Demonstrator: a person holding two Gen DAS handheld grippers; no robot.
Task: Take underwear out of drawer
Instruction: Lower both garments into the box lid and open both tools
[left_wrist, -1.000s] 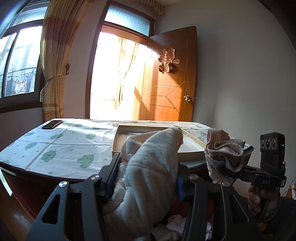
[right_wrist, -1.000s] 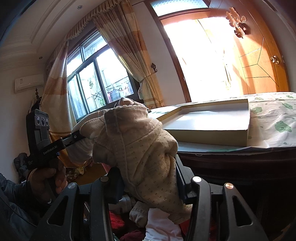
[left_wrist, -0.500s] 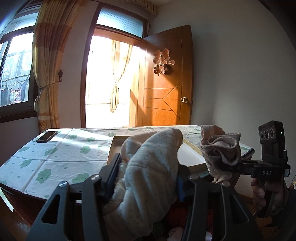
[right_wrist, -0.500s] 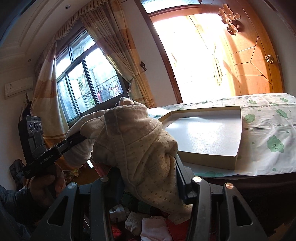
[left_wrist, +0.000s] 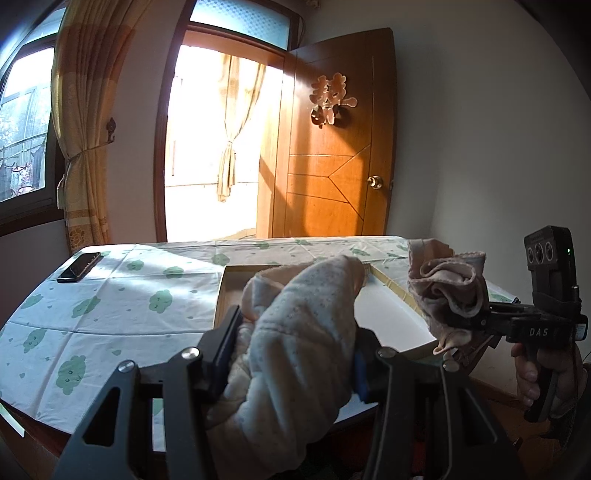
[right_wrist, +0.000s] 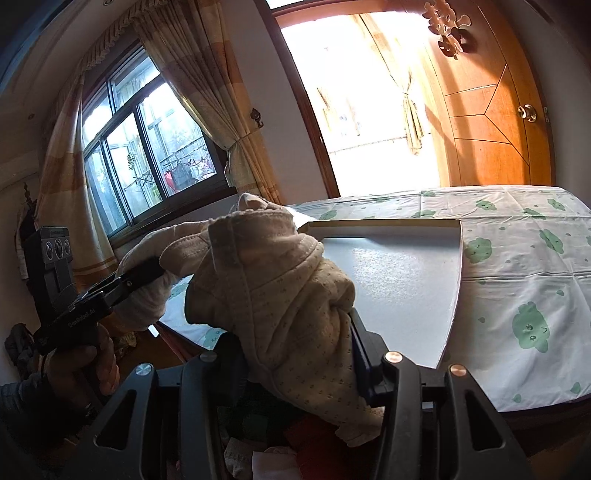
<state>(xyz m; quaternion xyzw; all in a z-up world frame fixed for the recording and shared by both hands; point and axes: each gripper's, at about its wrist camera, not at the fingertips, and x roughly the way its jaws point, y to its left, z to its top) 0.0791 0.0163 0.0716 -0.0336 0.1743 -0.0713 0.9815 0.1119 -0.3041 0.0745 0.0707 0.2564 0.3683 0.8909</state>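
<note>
A: Biggest first: the table (left_wrist: 110, 306) with its cloud-print cloth, and on it the shallow box lid (right_wrist: 406, 280). Where's the underwear?

B: Two pieces, both in the air at the table's near edge. The left gripper (left_wrist: 295, 347) is clamped on the pale dotted underwear (left_wrist: 303, 332), long axis running up and away toward the lid. The right gripper (right_wrist: 295, 343) pinches the beige dotted underwear (right_wrist: 280, 291), bunched, its tail hanging down.

A: What differs between views?

B: Only the left view shows the phone (left_wrist: 79, 266); only the right view shows loose clothes (right_wrist: 258, 454) below the fingers
</note>
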